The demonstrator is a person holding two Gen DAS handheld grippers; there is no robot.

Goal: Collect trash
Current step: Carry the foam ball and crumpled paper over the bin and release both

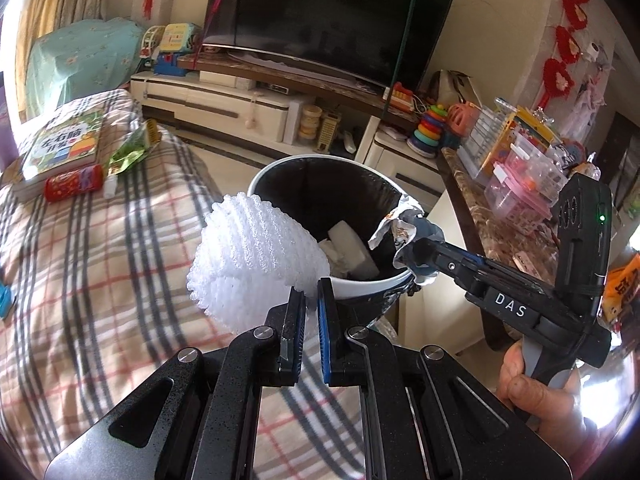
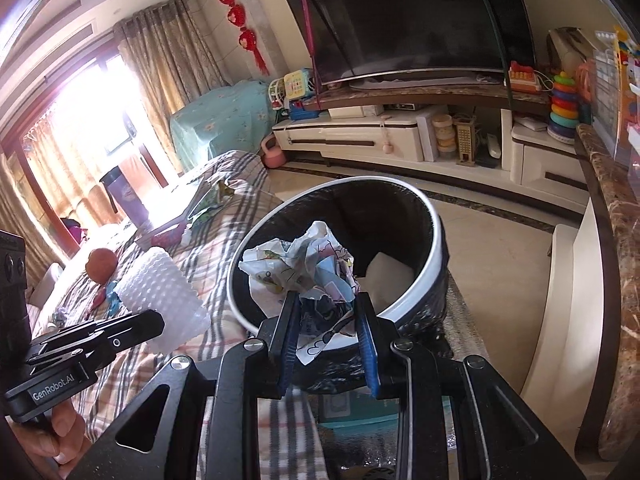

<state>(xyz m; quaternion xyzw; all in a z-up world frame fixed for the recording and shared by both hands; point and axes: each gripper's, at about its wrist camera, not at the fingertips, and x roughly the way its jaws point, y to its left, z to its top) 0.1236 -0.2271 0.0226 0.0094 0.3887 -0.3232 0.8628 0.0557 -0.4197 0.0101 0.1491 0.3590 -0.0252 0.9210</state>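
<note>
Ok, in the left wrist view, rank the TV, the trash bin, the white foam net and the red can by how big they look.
1. TV
2. Trash bin and white foam net: alike, and the net sits nearer the camera, so unranked
3. Red can

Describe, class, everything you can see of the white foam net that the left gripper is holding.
The white foam net is a soft, ribbed mesh sleeve of foamed plastic, rolled into a stubby open tube. The left gripper pinches its lower edge, jaws nearly shut on the thin wall. It hangs tilted beside the near rim of the bin, over the checked cloth. Only the gripper visibly touches it. It looks clean and uncrushed.
</note>
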